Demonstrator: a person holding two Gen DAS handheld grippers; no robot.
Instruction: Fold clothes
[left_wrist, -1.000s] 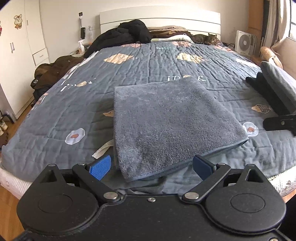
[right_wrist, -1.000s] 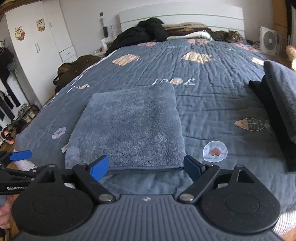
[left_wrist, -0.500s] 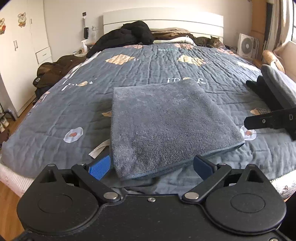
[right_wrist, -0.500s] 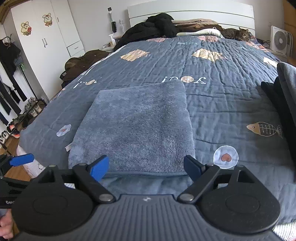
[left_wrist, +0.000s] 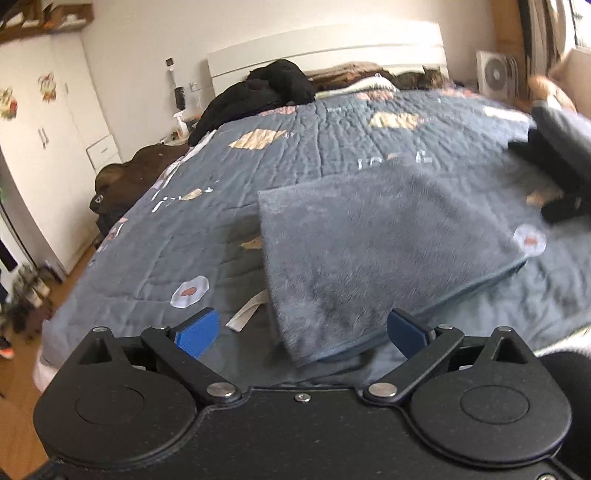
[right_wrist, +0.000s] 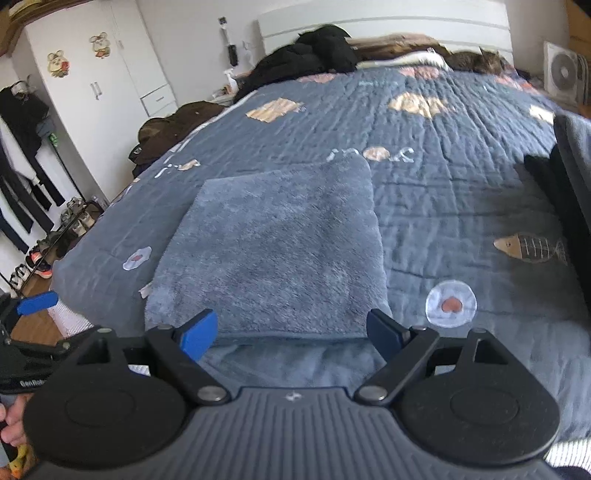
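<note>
Two claws spread wide — left gripper (left_wrist: 301, 332), right gripper (right_wrist: 291, 332).
Folded towel (right_wrist: 273, 247) flat, near bed (right_wrist: 461, 206) edge — careless snag could undo layers.

Ahead of you the bed (right_wrist: 461, 192) wears a grey-blue quilt with fish and egg patches. A cat (right_wrist: 476, 61) lies by the white headboard (right_wrist: 388, 22) beside black clothing (right_wrist: 314, 50). A fan (right_wrist: 563, 72) stands right, white wardrobes (right_wrist: 85, 74) left.
</note>
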